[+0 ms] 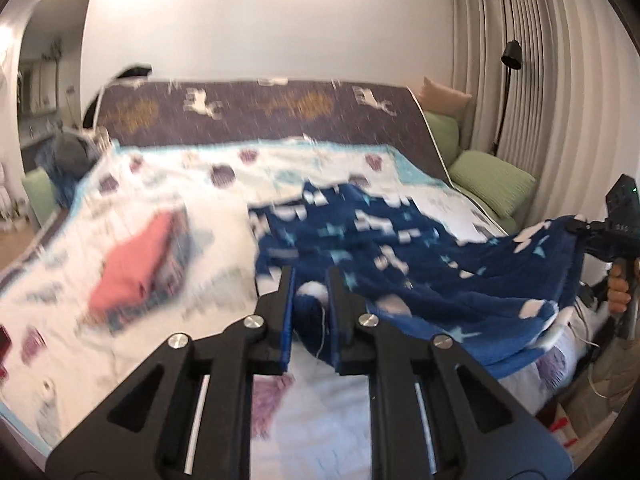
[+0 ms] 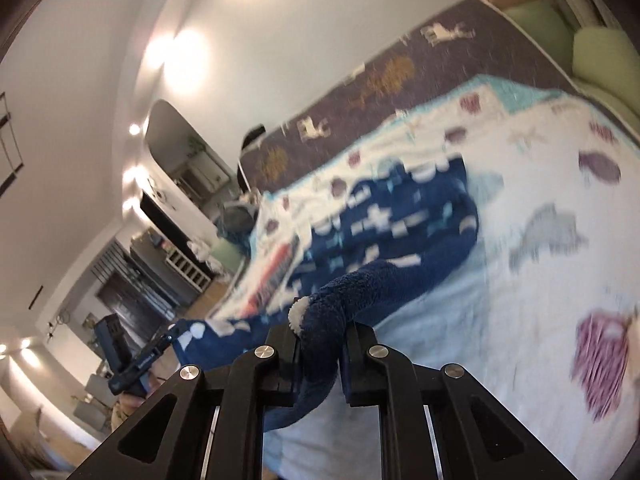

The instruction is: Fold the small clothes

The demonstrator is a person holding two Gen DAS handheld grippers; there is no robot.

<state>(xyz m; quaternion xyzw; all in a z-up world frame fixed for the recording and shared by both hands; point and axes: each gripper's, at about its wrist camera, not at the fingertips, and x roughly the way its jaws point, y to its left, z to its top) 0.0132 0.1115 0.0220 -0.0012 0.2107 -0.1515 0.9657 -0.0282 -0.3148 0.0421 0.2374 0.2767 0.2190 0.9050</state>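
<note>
From the left wrist view, my left gripper [image 1: 311,288] is clamped narrow on a bunched corner of the blue fleece garment [image 1: 384,248], with a loose thread trailing down from the pinch. The rest of the garment hangs back onto the patterned quilt [image 1: 192,184] on the bed, with its far end lying flat. Left of the garment on the quilt lies a folded pink piece [image 1: 132,268]. At the garment's right edge I can see my right gripper [image 1: 576,225] pinching the other corner, a hand [image 1: 619,292] on its handle. The risk I judge here: I only have a small wad of pile between the pads, so a quick pull could slide the fabric out. The thread could also snag on the gripper

From the right wrist view, my right gripper [image 2: 322,334] is closed tight on a thick roll of the same garment [image 2: 400,232], a white tuft poking out beside the pinch. The left gripper [image 2: 170,336] shows at the garment's lower left edge, holding its corner. The fabric sags between the two grips rather than hanging taut, so I expect a crooked fold if I lay it over like this. Dragging the far end across the quilt could also ruck the quilt or nudge the folded pink piece, which I cannot make out clearly in this view
</note>
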